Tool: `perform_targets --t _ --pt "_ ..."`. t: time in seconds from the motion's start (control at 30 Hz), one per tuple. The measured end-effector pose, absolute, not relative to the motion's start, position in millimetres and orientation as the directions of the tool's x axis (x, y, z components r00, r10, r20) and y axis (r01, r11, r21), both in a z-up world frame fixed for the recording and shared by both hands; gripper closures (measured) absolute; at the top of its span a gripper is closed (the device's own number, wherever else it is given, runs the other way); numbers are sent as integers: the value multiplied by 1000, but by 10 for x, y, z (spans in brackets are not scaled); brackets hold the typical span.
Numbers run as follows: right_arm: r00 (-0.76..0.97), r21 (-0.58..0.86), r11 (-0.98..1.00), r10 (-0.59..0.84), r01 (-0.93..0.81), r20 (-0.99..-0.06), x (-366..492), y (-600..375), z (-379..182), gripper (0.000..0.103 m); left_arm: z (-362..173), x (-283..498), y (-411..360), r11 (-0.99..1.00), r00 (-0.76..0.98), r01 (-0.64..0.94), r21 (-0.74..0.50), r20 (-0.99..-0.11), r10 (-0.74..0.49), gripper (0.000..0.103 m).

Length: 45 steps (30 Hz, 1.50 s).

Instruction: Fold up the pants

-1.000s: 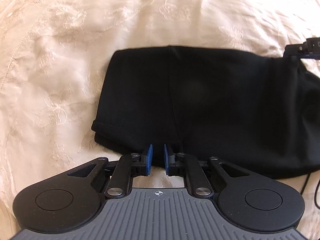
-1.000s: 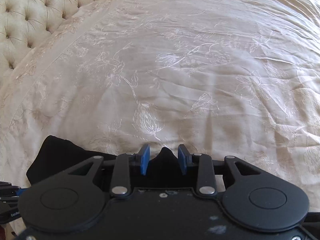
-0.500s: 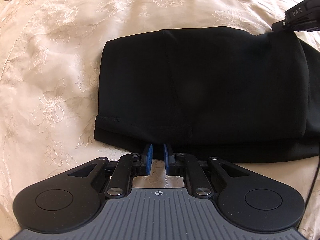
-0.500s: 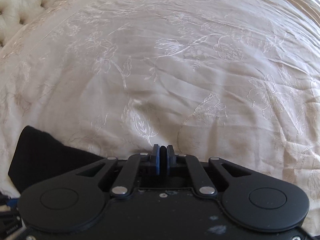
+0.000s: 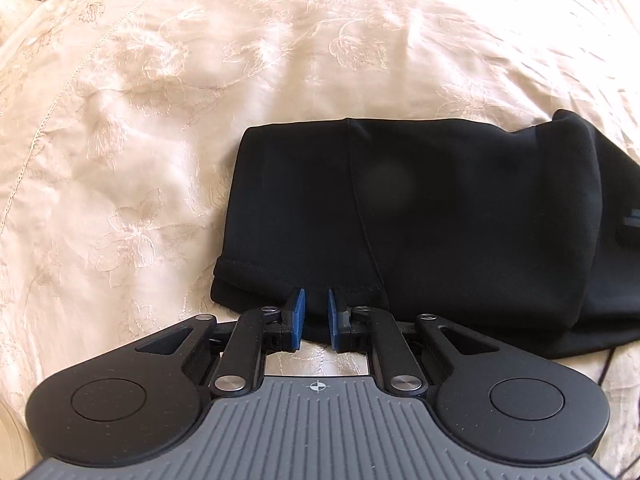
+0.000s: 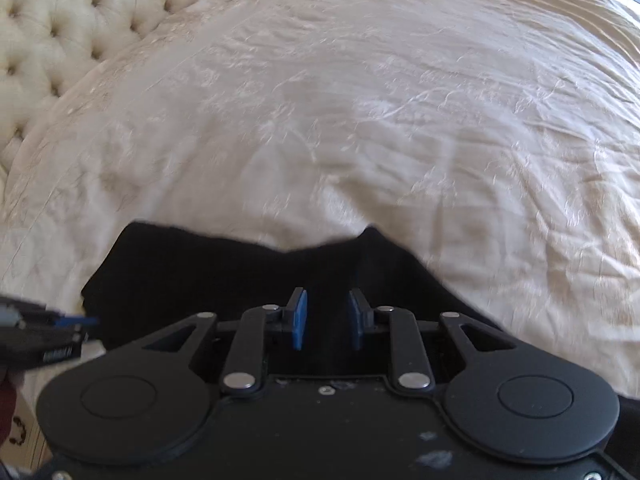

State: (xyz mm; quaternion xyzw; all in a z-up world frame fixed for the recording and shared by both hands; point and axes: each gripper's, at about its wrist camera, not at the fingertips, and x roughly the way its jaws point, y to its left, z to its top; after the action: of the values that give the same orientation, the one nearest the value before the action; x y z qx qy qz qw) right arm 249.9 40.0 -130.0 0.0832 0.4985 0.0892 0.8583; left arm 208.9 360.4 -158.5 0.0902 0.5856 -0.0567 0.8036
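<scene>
The black pants [image 5: 420, 216] lie folded into a compact stack on the cream bedspread [image 5: 160, 100]. My left gripper [image 5: 316, 316] is slightly open at the near hem edge, with only bare fabric between its blue pads [image 5: 298, 316]. In the right wrist view the pants [image 6: 240, 272] fill the lower middle. My right gripper [image 6: 328, 320] is open just above the fabric, holding nothing. The left gripper's tip [image 6: 60, 336] shows at the left edge of that view.
A tufted cream headboard [image 6: 60, 40] rises at the far left of the bed. The embroidered bedspread [image 6: 400, 120] stretches wide beyond the pants. A thin dark cable [image 5: 606, 364] runs by the pants' near right corner.
My right gripper opened and let go of the pants' edge, then lifted back, so more of the pants shows. My left gripper stayed at the near hem, its gap slightly wider.
</scene>
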Motion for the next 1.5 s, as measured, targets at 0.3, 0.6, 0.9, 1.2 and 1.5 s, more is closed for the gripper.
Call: perform_targets --t 0.3,0.6,0.9,1.2,1.5 --pt "395 89 978 159 -189 -905 1767 941 -1621 76 -1769 2093 3553 968 285 233 91 -958 22 90" --pt "430 -167 888 37 -428 -902 1660 1200 -1694 70 -1763 1992 3641 974 284 206 92 -958 31 90" --pt "440 -169 859 71 -483 -895 1719 1101 -1759 101 -1476 1991 3592 974 340 215 76 -940 -2 90" --pt "426 -143 867 86 -477 -900 1504 971 -1671 101 -1652 2191 3435 968 343 227 110 -939 26 90" --pt "427 -160 894 38 -419 -904 1534 983 -1785 95 -1983 2026 3342 923 265 333 193 -959 105 90"
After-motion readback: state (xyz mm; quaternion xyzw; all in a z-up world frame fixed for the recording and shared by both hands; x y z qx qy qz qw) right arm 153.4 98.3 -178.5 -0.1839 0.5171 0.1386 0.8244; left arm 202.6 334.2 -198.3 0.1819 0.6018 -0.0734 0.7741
